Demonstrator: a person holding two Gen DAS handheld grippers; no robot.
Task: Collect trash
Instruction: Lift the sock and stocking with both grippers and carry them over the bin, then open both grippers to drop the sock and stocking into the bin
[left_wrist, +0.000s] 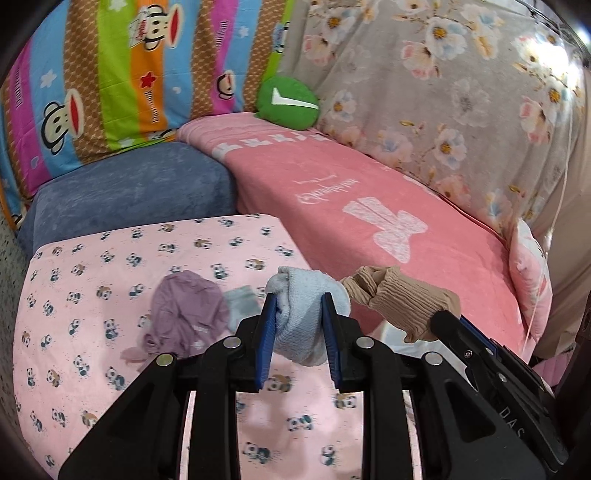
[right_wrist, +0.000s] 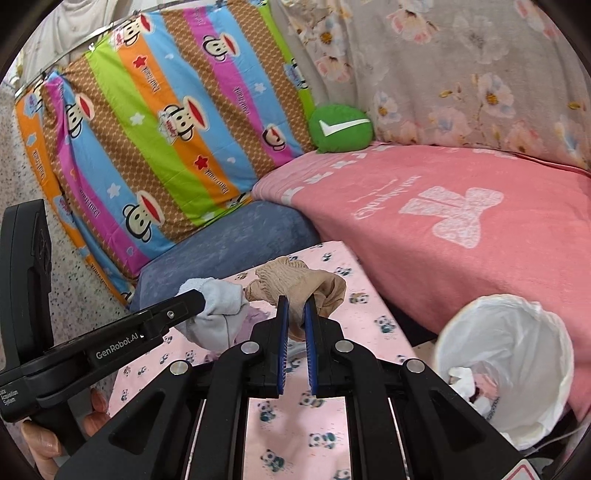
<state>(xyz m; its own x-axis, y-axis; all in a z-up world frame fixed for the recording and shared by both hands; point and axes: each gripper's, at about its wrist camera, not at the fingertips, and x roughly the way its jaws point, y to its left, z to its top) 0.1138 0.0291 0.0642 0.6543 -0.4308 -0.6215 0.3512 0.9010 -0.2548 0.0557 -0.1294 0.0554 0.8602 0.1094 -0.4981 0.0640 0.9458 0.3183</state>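
My left gripper (left_wrist: 298, 301) is shut on a pale blue sock (left_wrist: 304, 317), held above the pink panda-print sheet (left_wrist: 110, 277). Close on its right my right gripper (right_wrist: 296, 302) is shut on a tan ribbed stocking (right_wrist: 299, 280), which bunches past the blue pads. From the other camera the stocking (left_wrist: 402, 299) shows at the right, and the blue sock (right_wrist: 219, 314) with the left gripper (right_wrist: 201, 297) at the left. A crumpled purple cloth (left_wrist: 184, 314) and a small grey-blue sock (left_wrist: 242, 302) lie on the sheet below. A bin lined with a white bag (right_wrist: 506, 354) stands at the lower right, some paper inside.
A pink blanket (left_wrist: 369, 206) covers the bed beyond, with a blue cushion (left_wrist: 129, 192), a striped monkey-print pillow (right_wrist: 166, 129), a green round cushion (left_wrist: 288, 103) and a floral cover (left_wrist: 443, 92) behind. Fingers of a hand (right_wrist: 44, 443) grip the left tool's handle.
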